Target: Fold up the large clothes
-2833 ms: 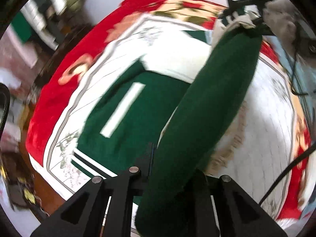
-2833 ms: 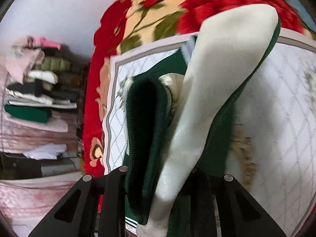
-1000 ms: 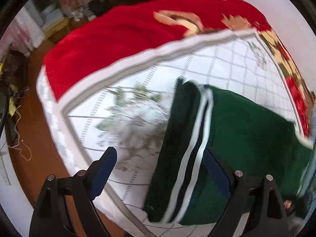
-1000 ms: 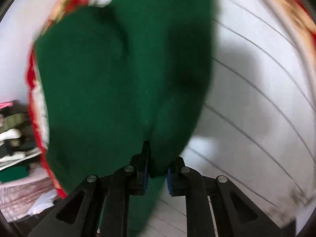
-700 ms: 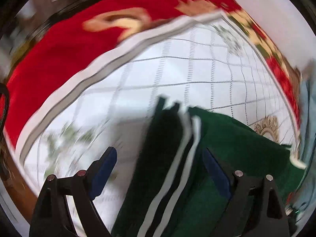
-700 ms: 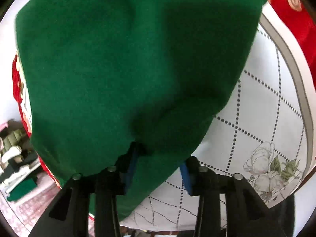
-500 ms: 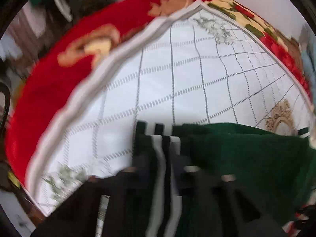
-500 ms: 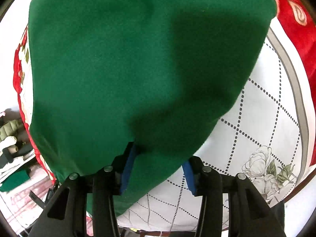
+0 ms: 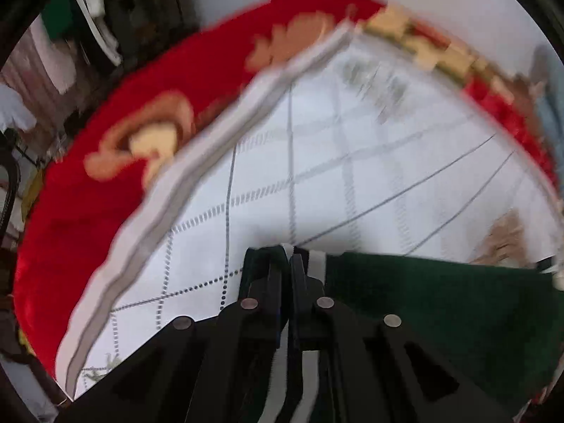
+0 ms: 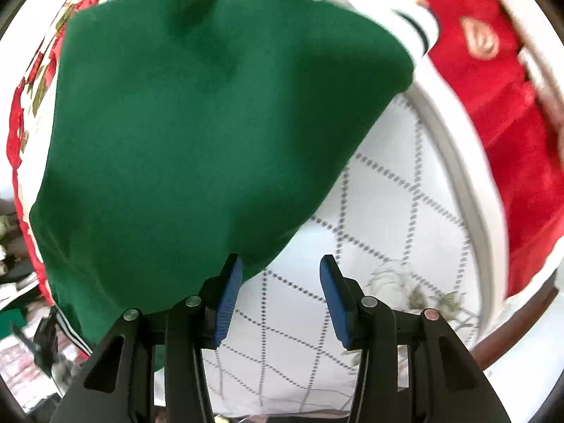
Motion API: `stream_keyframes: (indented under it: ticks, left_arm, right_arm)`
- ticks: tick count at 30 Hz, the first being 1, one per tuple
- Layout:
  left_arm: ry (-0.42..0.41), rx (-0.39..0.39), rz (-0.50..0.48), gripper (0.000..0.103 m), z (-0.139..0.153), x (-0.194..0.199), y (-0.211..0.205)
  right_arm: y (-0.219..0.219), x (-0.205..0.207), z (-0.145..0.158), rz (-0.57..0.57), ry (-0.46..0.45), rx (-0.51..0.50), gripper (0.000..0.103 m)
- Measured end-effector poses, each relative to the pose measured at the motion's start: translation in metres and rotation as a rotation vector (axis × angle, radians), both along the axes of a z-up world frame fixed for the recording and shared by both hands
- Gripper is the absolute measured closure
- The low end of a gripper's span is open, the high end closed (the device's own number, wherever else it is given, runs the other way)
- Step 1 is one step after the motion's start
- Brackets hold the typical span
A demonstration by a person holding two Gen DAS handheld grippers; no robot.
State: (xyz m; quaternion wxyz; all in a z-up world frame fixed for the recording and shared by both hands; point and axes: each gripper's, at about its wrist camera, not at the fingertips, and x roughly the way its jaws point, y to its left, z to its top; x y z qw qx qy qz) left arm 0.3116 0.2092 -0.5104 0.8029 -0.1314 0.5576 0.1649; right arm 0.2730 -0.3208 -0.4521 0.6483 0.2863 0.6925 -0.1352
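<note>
While the left gripper [image 9: 286, 271] is pinched tight on the striped hem [image 9: 315, 264] of the green sweater [image 10: 197, 123], the right gripper [image 10: 278, 292] stands half open, nothing between its pads, the cloth's edge just left of them. Spread on the white quilted bedcover [image 10: 387, 211], the knit looks soft, thick and floppy, so the ribbed hem and corners seem the surest holds.

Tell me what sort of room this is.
Most likely a bedroom. The green garment lies on a white quilted bedspread over a red floral blanket, as on a bed, and clothes hang or are stacked in the blurred background.
</note>
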Motion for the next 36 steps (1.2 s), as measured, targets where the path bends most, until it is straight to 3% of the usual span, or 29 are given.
stream_keyframes:
  ticks: [2,5,7,9,10,11,14,17,20,22,26,30,32,36]
  left_arm:
    - [0.018,-0.011,0.004,0.095,-0.005,0.001,0.003]
    - [0.008,0.003,0.010,0.094,0.014,-0.002,0.000]
    - [-0.016,0.001,0.017,0.093,0.029,-0.005,-0.002]
    - [-0.038,-0.005,0.014,0.069,0.039,-0.008,-0.005]
    - [-0.054,-0.010,0.017,0.029,0.046,-0.010,-0.006]
    - [-0.070,-0.012,0.020,0.002,0.052,-0.010,-0.007]
    - [-0.105,0.003,0.025,0.002,0.070,-0.011,-0.018]
    - [-0.123,0.003,0.009,0.002,0.077,-0.009,-0.039]
    - [-0.113,0.013,-0.035,0.002,0.073,-0.004,-0.070]
    - [-0.101,-0.023,-0.057,0.002,0.069,-0.001,-0.096]
    - [-0.084,-0.084,-0.109,0.002,0.063,0.010,-0.158]
    - [-0.066,-0.091,-0.183,0.002,0.053,0.032,-0.222]
    - [-0.051,-0.077,-0.211,0.002,0.042,0.048,-0.248]
    - [0.037,0.007,-0.248,0.002,-0.001,0.091,-0.282]
  right_arm:
    - [-0.004,-0.003,0.019,0.039,-0.045,-0.078,0.055]
    - [0.018,0.004,0.062,0.149,-0.179,-0.222,0.055]
    - [0.040,0.021,0.074,0.226,-0.234,-0.201,0.055]
    - [0.076,0.048,0.074,0.307,-0.258,-0.109,0.055]
    - [0.089,0.064,0.069,0.352,-0.258,-0.082,0.055]
    - [0.101,0.080,0.061,0.398,-0.256,-0.063,0.055]
    - [0.127,0.142,0.029,0.488,-0.262,-0.038,0.055]
    - [0.153,0.189,-0.016,0.514,-0.213,-0.088,0.055]
    - [0.156,0.201,-0.029,0.458,-0.185,-0.079,0.055]
    - [0.149,0.202,-0.025,0.456,-0.164,-0.058,0.054]
    - [0.119,0.191,0.007,0.439,-0.225,0.075,0.054]
    - [0.073,0.193,0.053,0.438,-0.329,0.015,0.054]
    - [0.058,0.202,0.046,0.449,-0.309,-0.039,0.054]
    - [0.008,0.233,-0.025,0.353,-0.160,0.005,0.061]
